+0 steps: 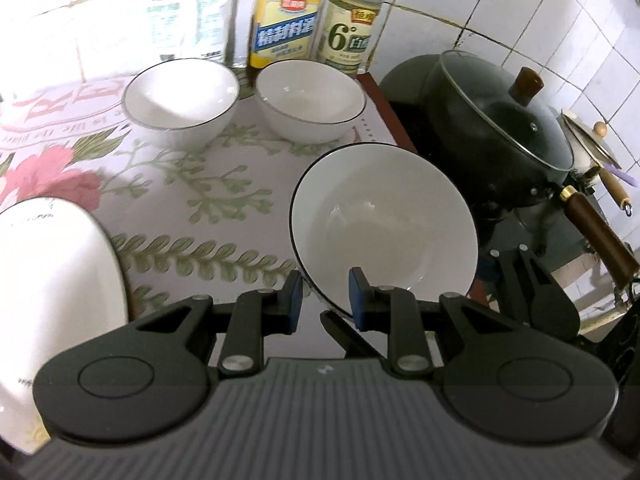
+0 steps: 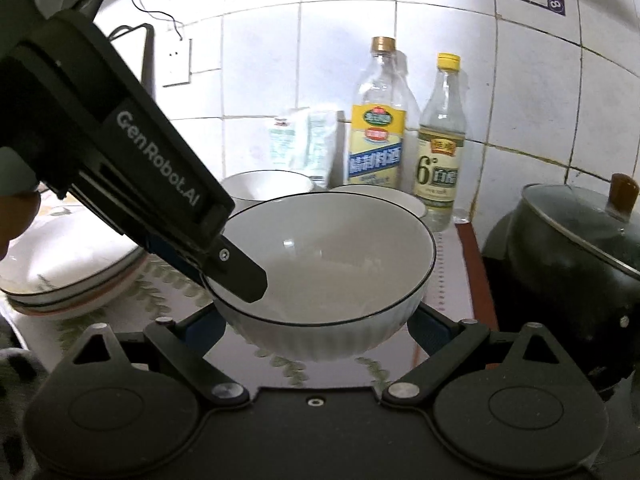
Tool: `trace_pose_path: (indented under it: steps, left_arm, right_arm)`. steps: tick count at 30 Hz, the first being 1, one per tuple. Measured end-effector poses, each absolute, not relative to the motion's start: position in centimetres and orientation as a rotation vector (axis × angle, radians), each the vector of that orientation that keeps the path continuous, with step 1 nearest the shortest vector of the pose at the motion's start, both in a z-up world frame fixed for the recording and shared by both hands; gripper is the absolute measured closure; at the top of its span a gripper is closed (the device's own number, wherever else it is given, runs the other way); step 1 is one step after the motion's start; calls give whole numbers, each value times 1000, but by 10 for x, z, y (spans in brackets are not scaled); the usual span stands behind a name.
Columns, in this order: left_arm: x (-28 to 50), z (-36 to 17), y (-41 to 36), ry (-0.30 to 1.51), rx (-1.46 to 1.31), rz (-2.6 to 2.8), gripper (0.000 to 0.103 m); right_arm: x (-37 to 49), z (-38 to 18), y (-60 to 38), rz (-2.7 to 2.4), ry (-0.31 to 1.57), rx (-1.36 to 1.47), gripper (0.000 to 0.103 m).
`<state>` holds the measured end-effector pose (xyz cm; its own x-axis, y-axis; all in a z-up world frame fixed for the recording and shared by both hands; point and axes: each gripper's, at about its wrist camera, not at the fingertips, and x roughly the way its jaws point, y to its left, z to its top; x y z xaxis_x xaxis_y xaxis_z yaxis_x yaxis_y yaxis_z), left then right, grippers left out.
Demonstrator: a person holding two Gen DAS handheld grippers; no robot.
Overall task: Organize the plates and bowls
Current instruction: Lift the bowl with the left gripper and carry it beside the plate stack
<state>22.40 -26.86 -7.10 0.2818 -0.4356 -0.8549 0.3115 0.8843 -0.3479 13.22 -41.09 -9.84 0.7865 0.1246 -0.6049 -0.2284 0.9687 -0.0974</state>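
While left gripper (image 1: 323,299) pinches one bowl (image 1: 384,224) rim — right gripper (image 2: 316,326) spread | bowls: three | bottles: two

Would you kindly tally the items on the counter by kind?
Bowls: 3 (near bowl, back-left bowl, back-right bowl)
Plate stacks: 1 (plate stack)
Bottles: 2 (yellow-label bottle, vinegar bottle)
Pots: 1 (black pot)
Total: 7

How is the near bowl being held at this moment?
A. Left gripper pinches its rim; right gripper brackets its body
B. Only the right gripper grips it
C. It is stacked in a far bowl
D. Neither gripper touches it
A: the left gripper has one finger inside and one outside the near bowl rim, while the right gripper fingers flank its ribbed body.
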Motion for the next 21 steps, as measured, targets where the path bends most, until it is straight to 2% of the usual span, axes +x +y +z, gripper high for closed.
trace_pose_path:
  steps: [21]
  left_arm:
    - [197,-84,-244,1243,-45,-424,80]
  right_arm:
    - [121,-121,-374,275,721,-188,4]
